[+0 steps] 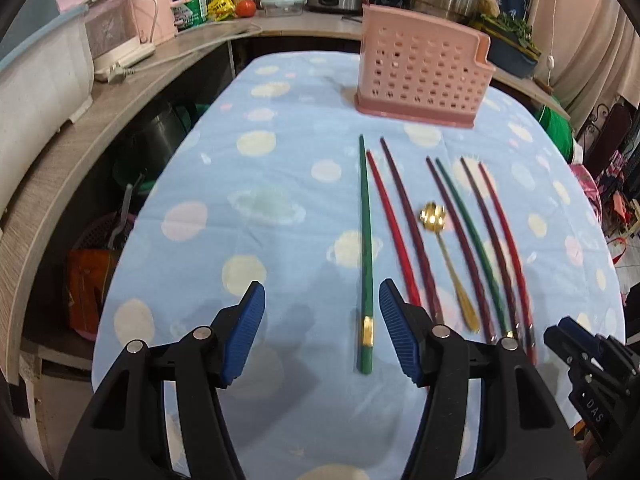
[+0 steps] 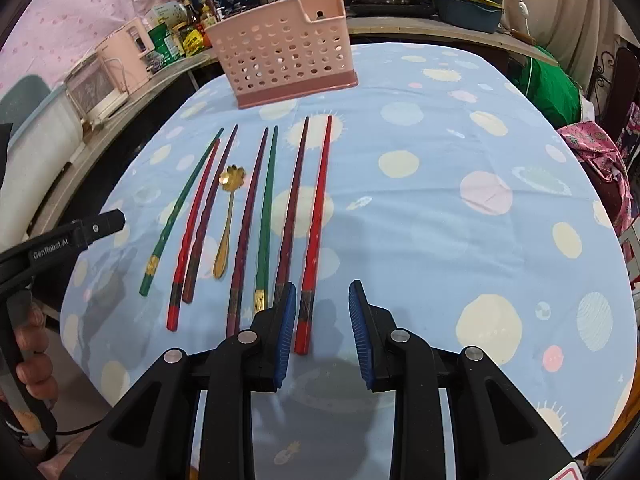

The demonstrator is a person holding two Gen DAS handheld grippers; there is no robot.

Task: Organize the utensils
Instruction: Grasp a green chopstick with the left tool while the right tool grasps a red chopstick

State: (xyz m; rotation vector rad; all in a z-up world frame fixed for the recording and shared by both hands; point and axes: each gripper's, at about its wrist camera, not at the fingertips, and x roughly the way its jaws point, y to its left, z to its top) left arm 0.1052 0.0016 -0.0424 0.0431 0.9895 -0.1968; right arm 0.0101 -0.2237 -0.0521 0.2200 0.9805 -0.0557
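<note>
Seven chopsticks and one gold spoon (image 2: 225, 224) lie in a row on the tabletop, long axes roughly parallel, thin tips towards the far edge and the pink perforated utensil holder (image 2: 286, 54), thick ends towards the near edge. The leftmost green chopstick (image 1: 365, 256) lies between the open blue pads of the left gripper (image 1: 322, 334), untouched by either. The rightmost red chopstick (image 2: 316, 232) has its thick end between the fingers of the right gripper (image 2: 322, 334), which stand apart and clear of it; the left pad hides part of the neighbouring dark purple chopstick (image 2: 292, 208). The spoon's flower-shaped bowl points to the holder. Right of the row the blue spotted tablecloth (image 2: 460, 240) is bare to its edge. A cluttered kitchen counter (image 1: 120, 92) curves round the far and left sides.
</note>
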